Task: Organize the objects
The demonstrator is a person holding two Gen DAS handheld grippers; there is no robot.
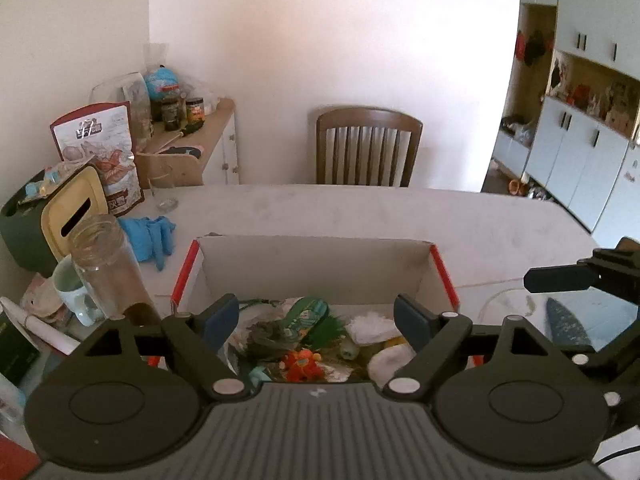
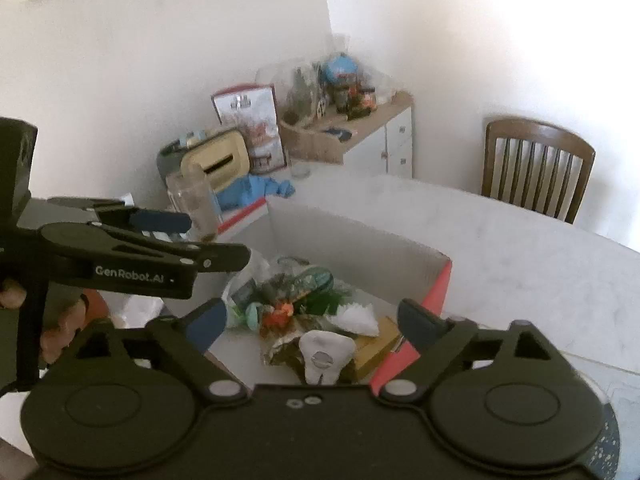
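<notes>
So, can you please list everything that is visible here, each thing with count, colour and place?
cardboard box: one, white inside, red edges, table centre
small items: several, mixed colours, inside box
glass jar: one, clear, left of box
mug: one, pale green, beside jar
gloves: blue, behind jar
chair: one, brown, behind table
table: one, pale
left gripper: black, open, empty
right gripper: black, open, empty

A cardboard box (image 1: 316, 264) is showing red edges and a white inside. An orange toy (image 1: 302, 364) is lying by a green packet (image 1: 308, 314). Blue gloves (image 1: 150, 238) are sitting on the pale marbled tabletop (image 1: 360, 208). Black fingers (image 1: 220, 318) are wearing blue pads.
</notes>
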